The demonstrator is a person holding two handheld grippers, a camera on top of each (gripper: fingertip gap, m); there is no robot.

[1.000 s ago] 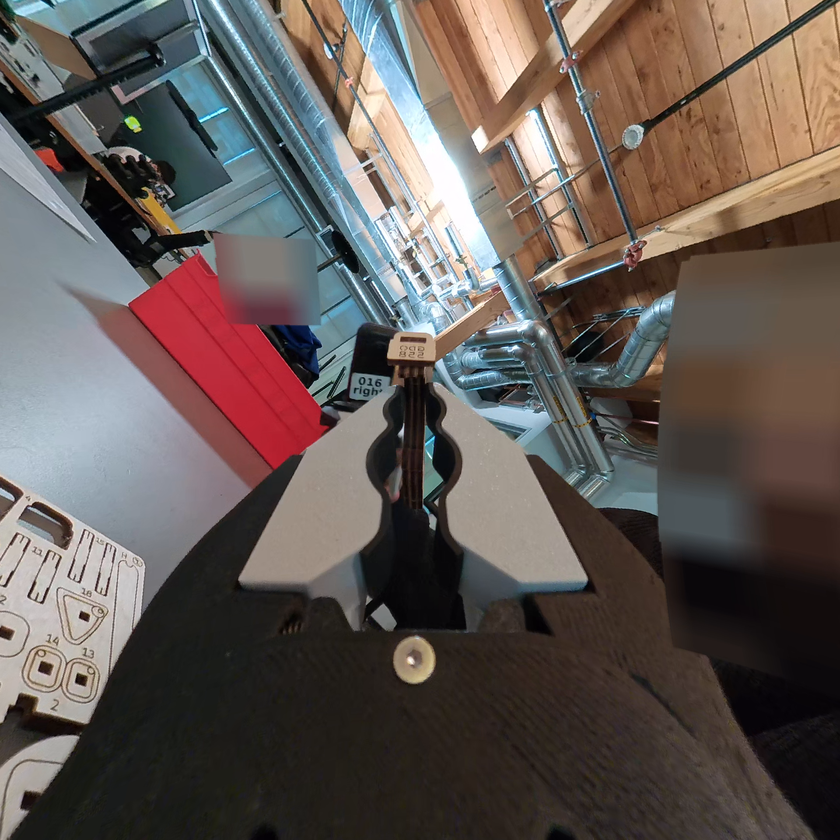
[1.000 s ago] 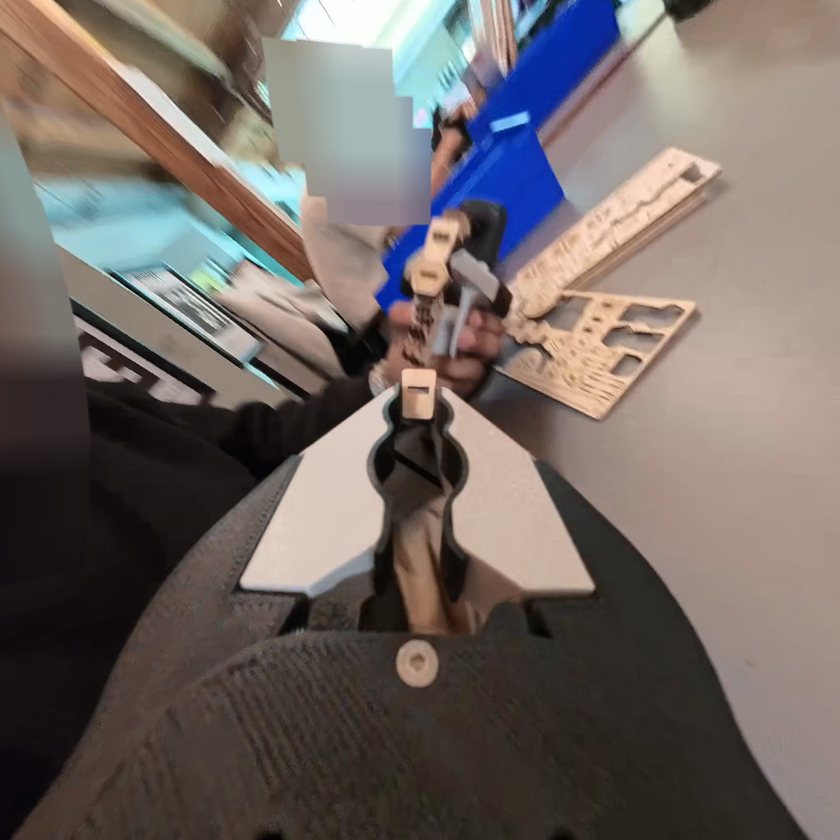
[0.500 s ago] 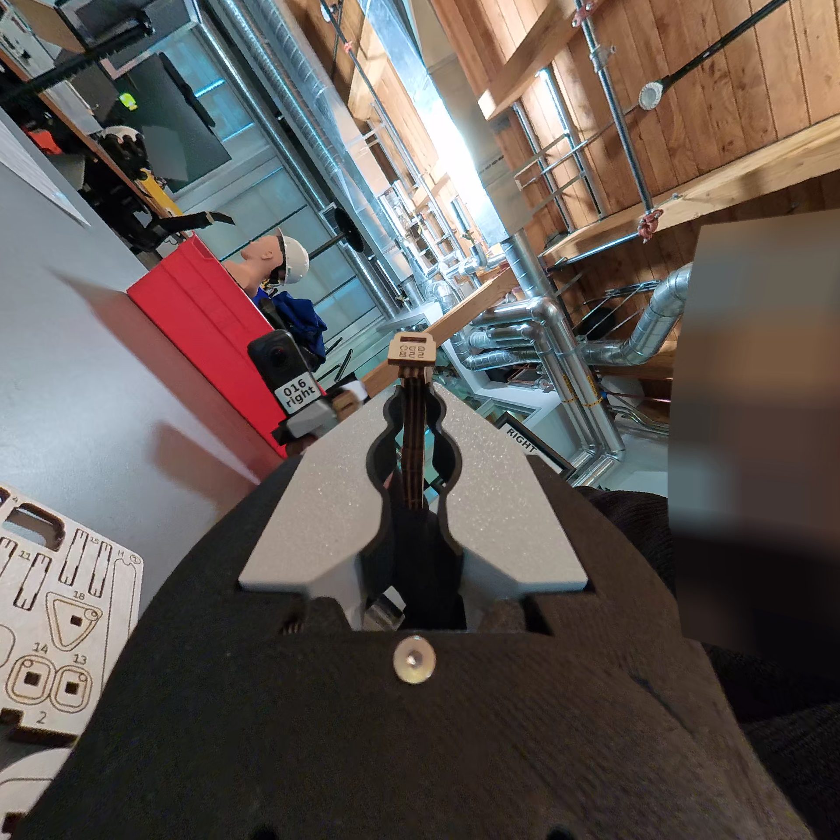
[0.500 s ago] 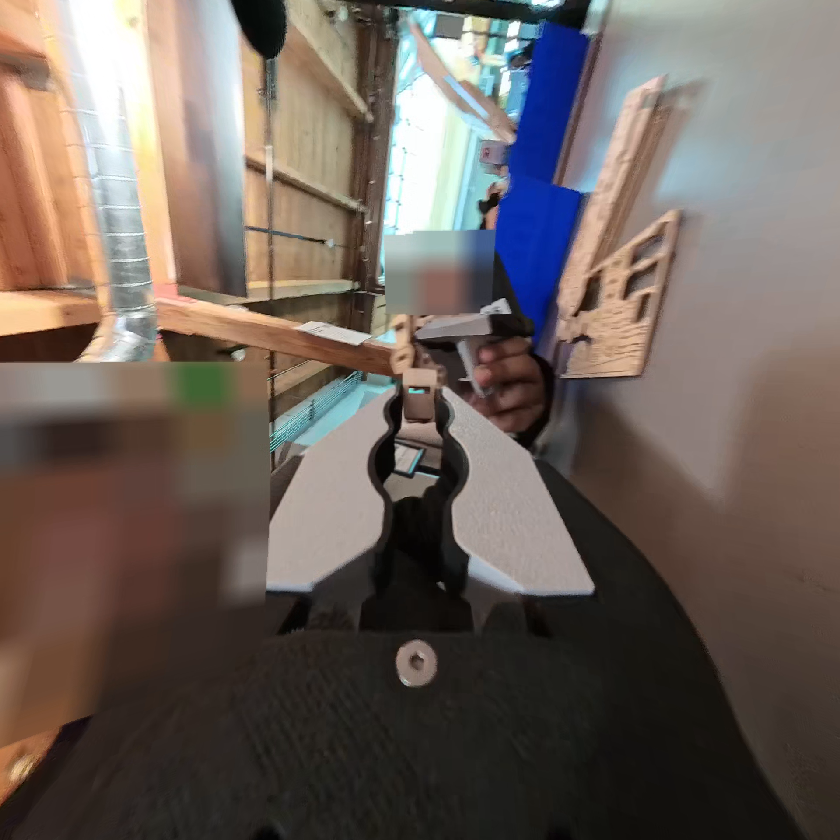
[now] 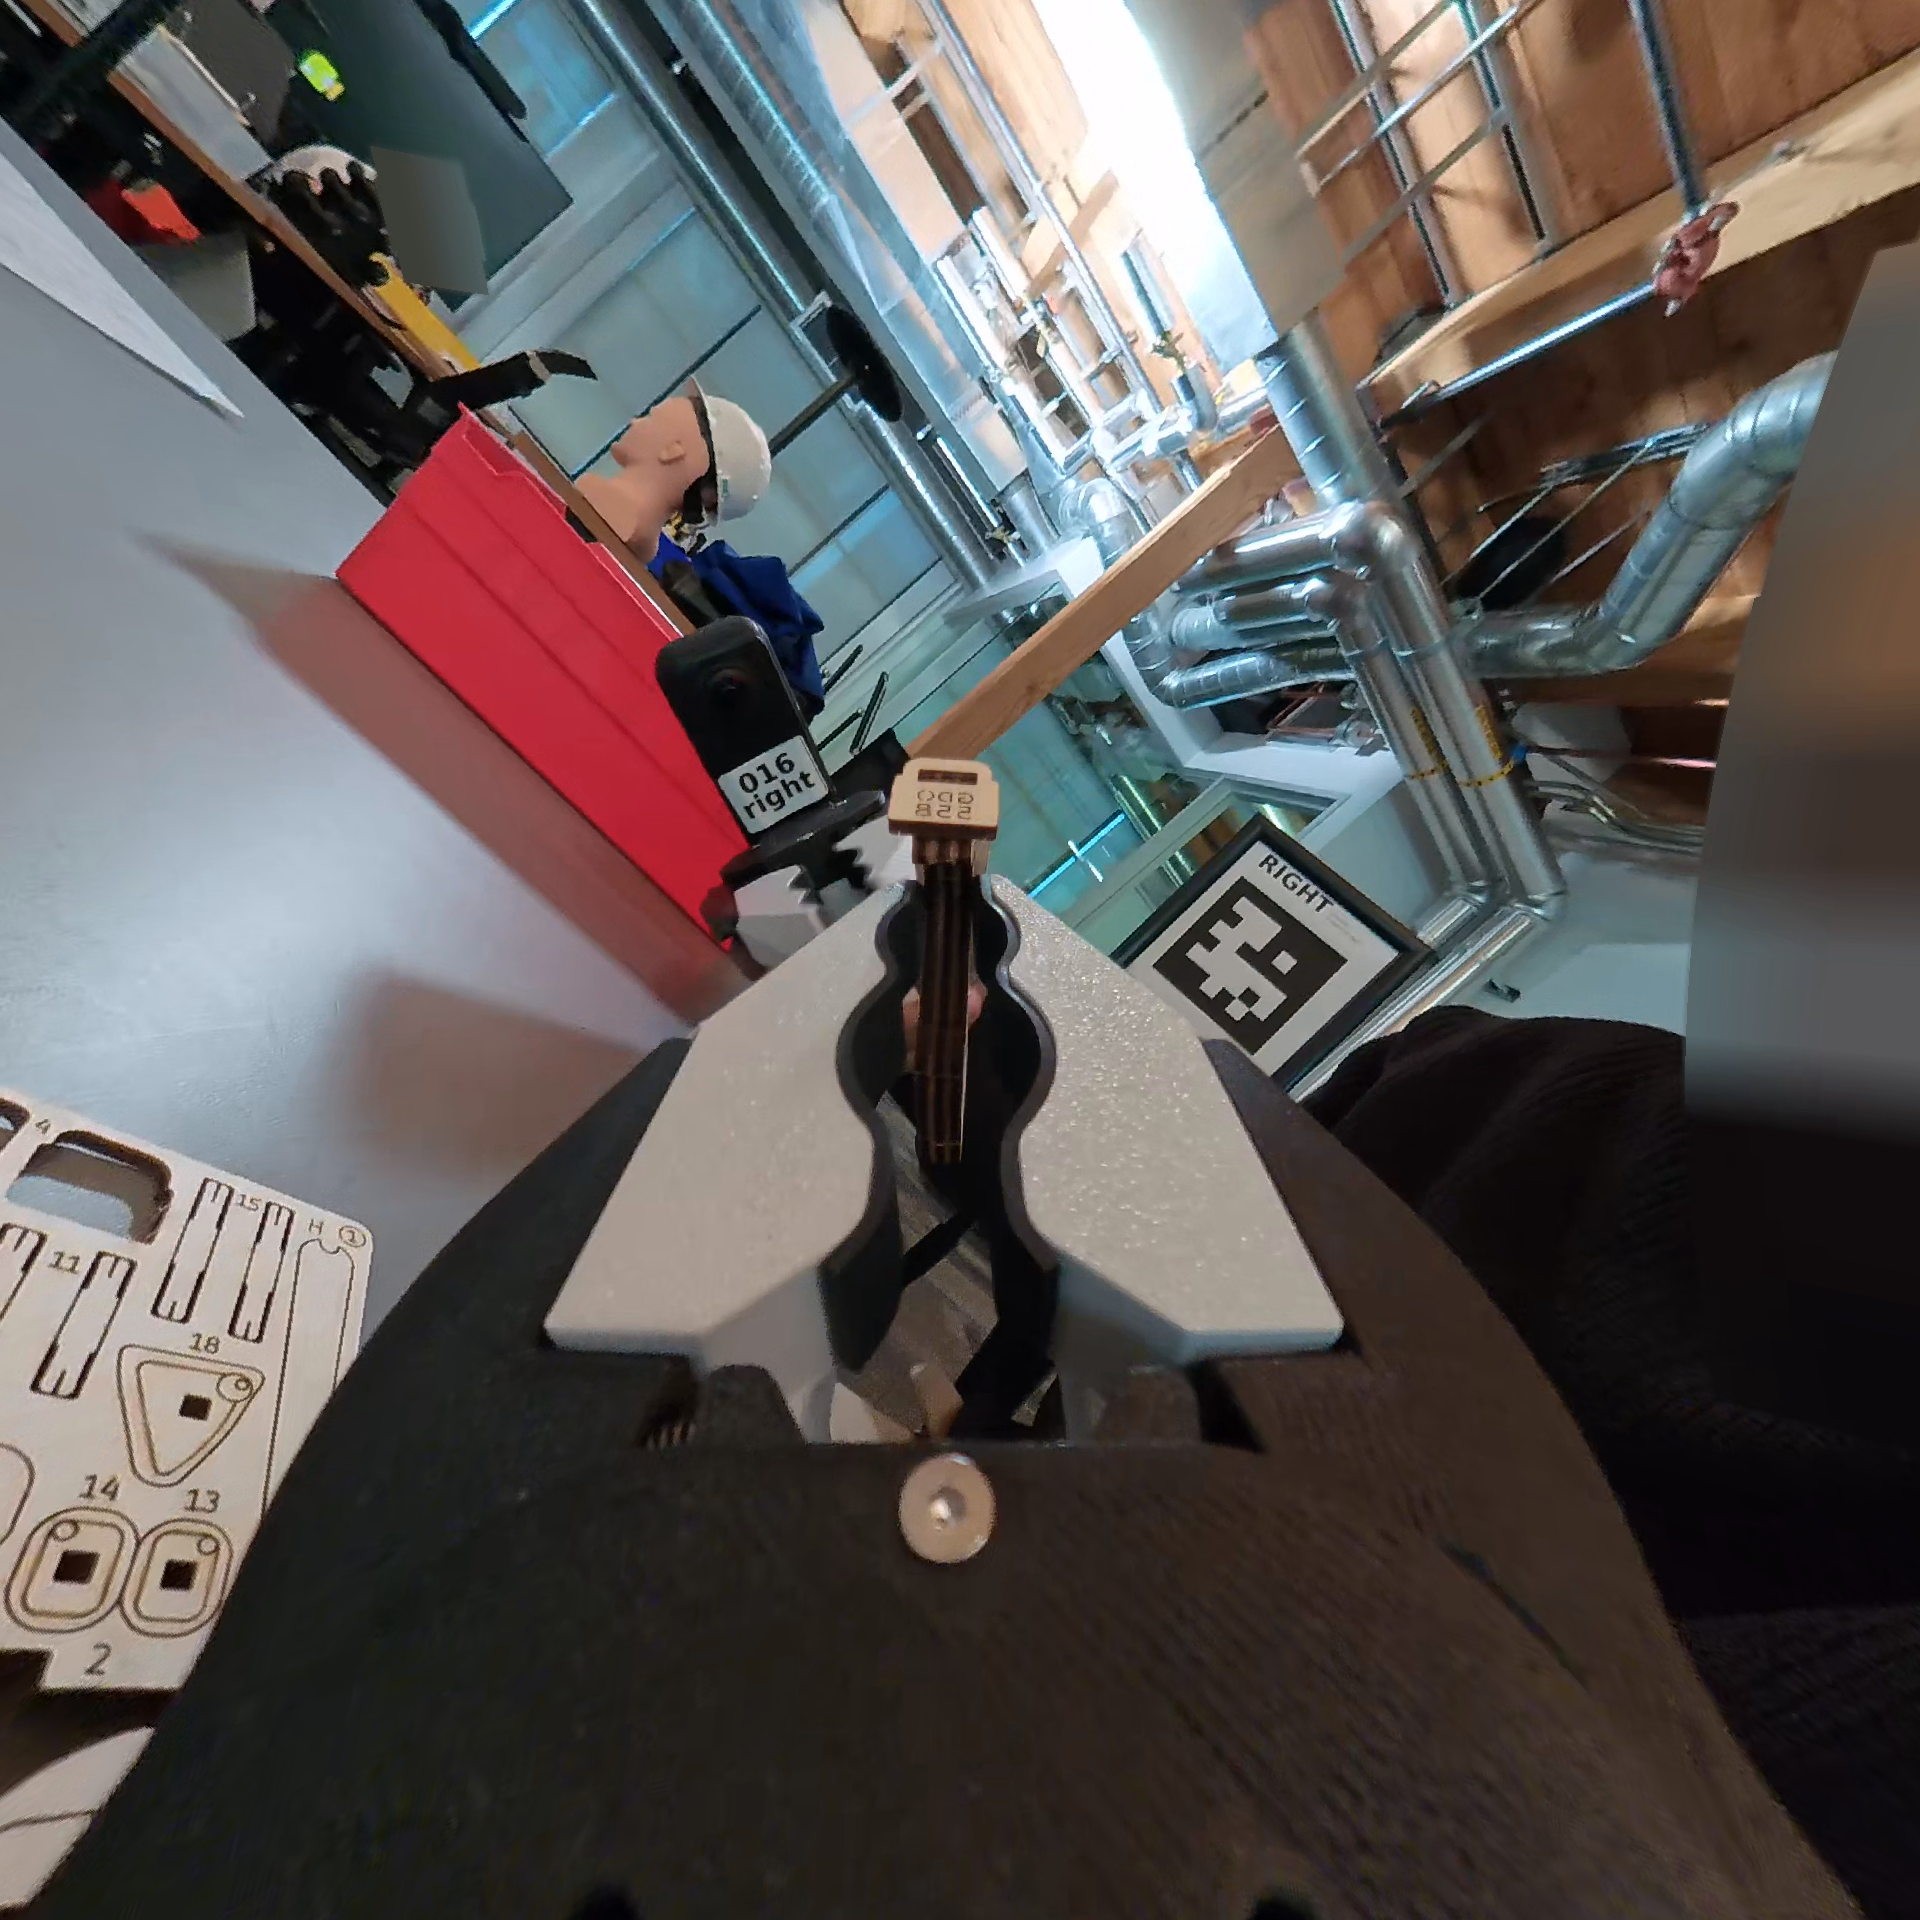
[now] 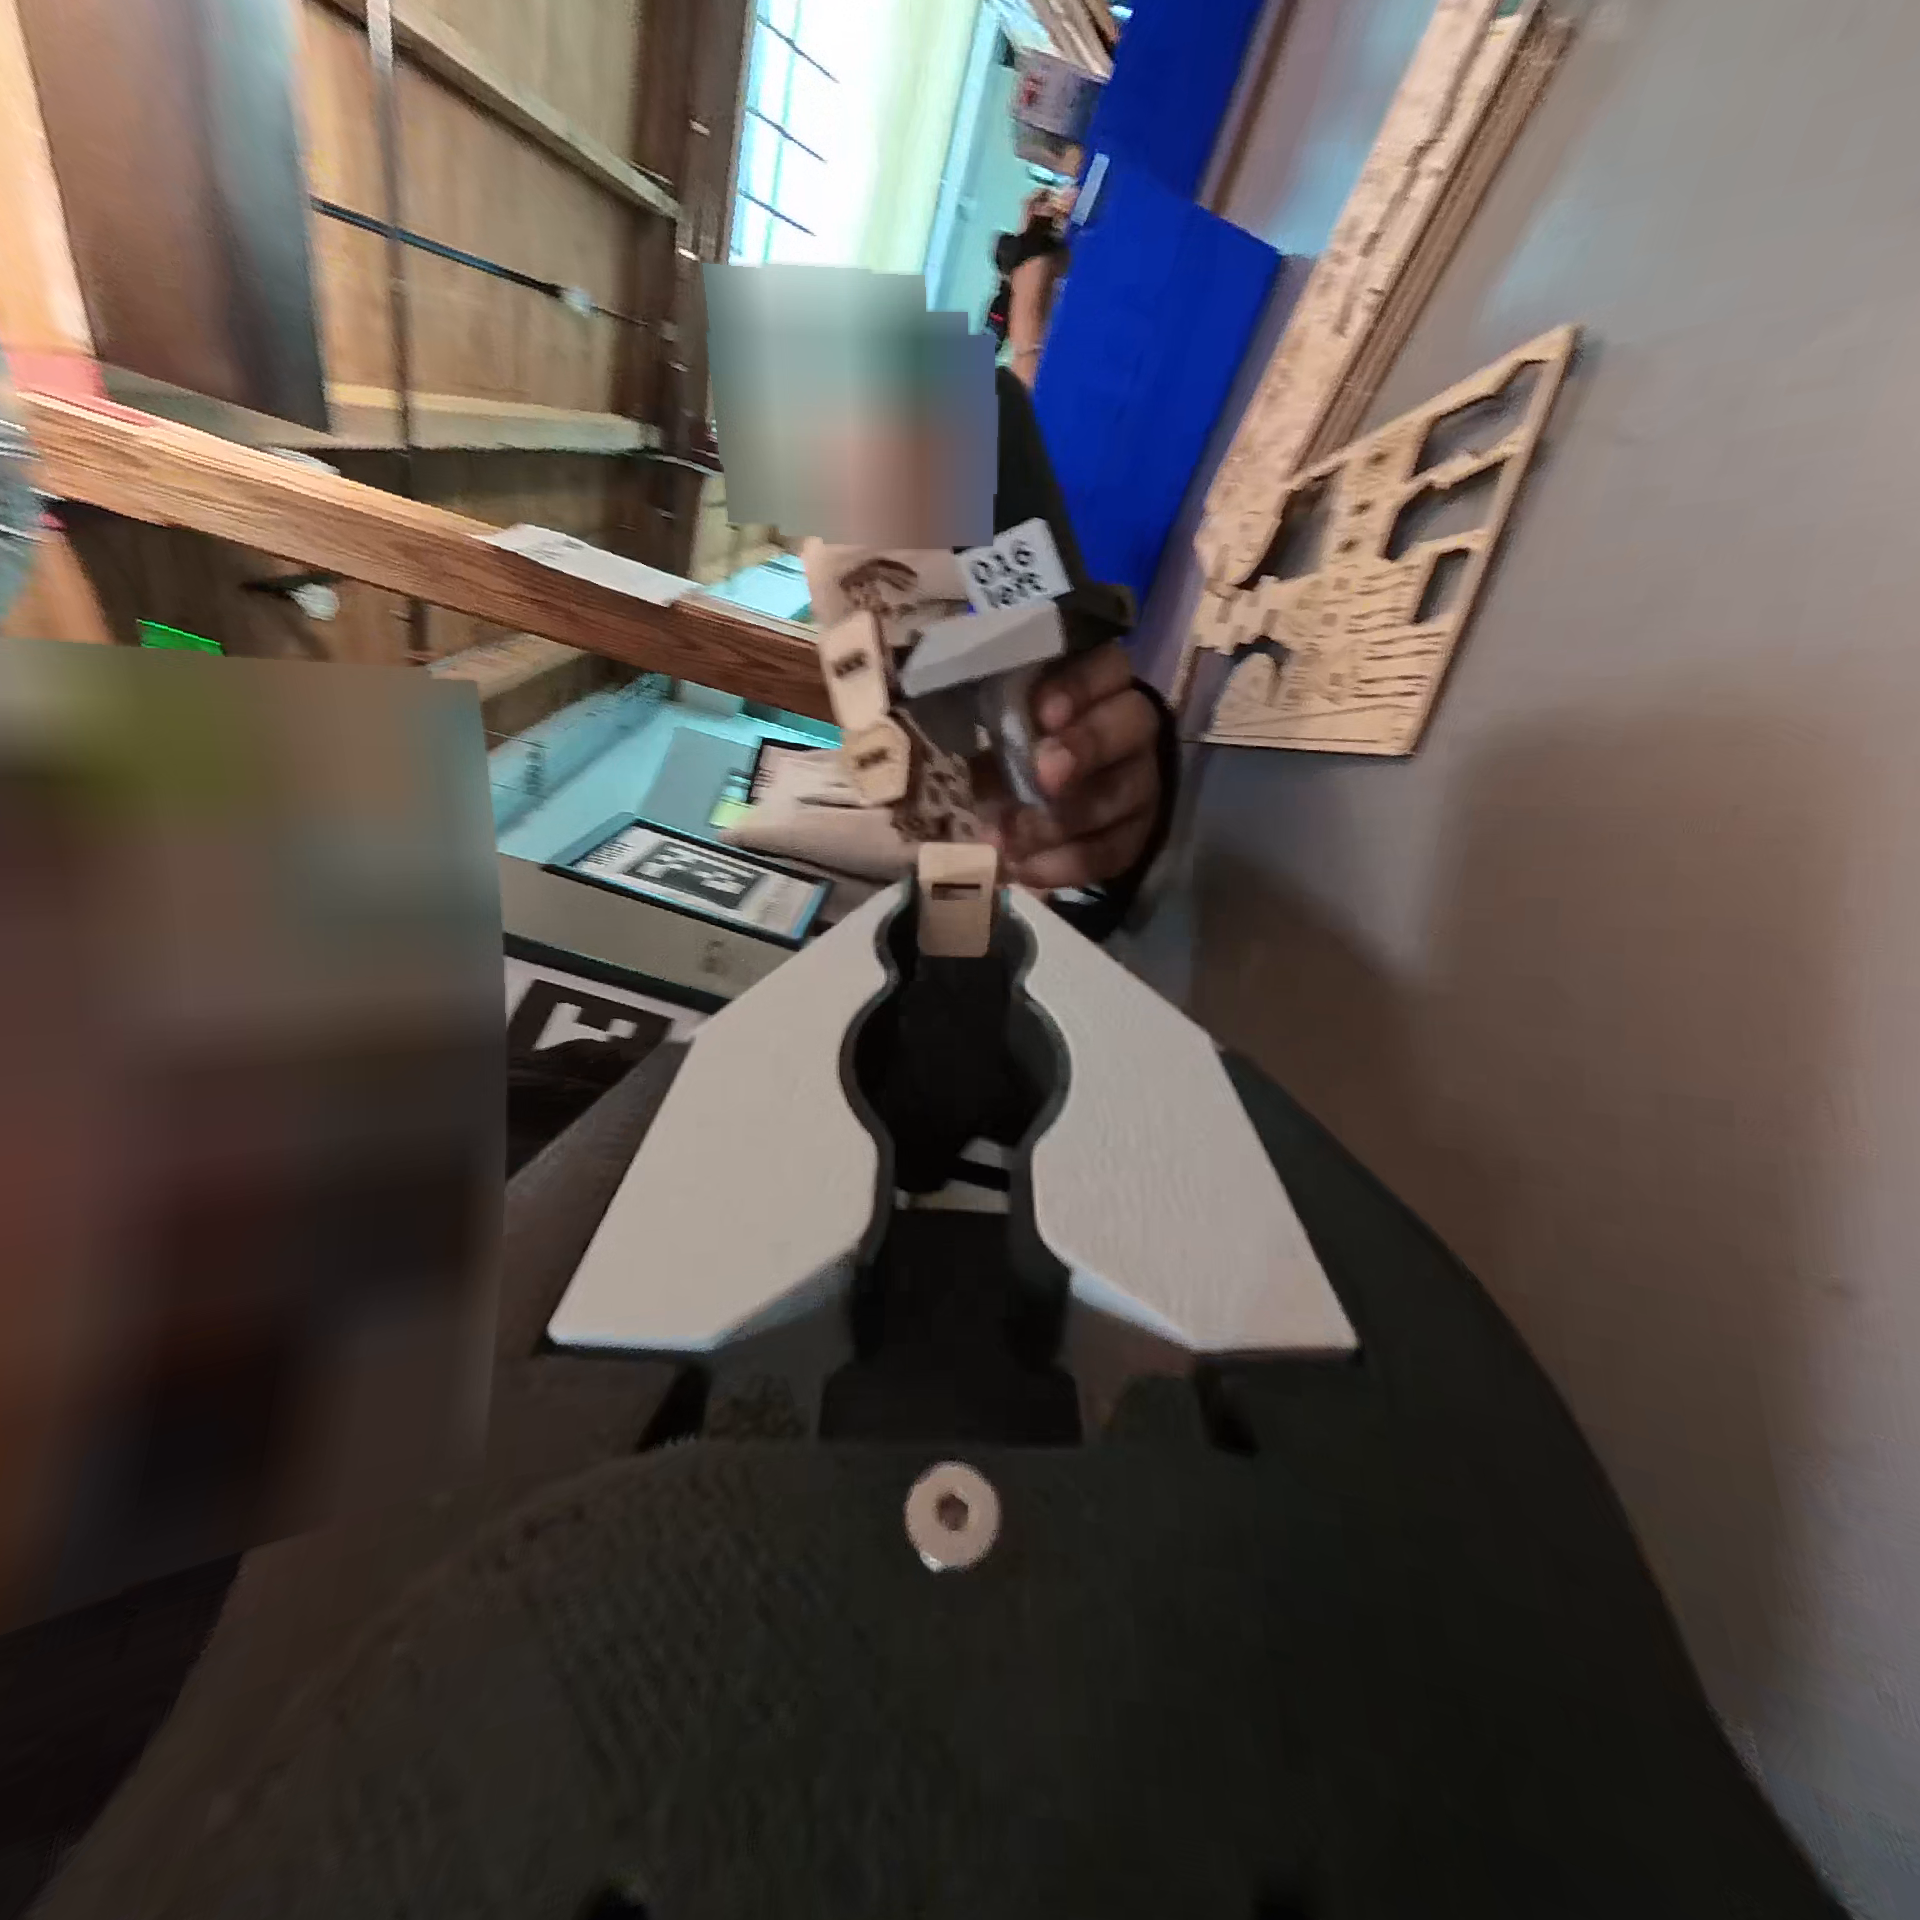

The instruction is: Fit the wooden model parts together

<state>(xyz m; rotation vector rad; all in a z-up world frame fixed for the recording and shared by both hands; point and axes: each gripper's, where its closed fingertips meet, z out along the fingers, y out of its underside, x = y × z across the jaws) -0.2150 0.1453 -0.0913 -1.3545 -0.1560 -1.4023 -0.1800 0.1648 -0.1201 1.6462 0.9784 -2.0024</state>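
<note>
In the left wrist view my left gripper is shut on a thin layered wooden assembly, seen edge-on, with a small pale cap piece on its tip. In the right wrist view my right gripper is shut on a small pale wooden piece with a slot. Just beyond it a hand holds the left gripper, whose grey fingers clamp the brown engraved assembly with two cap pieces. The slotted piece is close below that assembly; I cannot tell if they touch.
A pale laser-cut part sheet lies on the grey table at lower left. A red box stands behind it. A blue box and more cut sheets lie on the table. A black-and-white marker board stands nearby.
The right wrist view has rolled, so the table now stands at its right side. The left gripper with its assembly now looks larger and nearer to the slotted piece. Both grippers stay shut.
</note>
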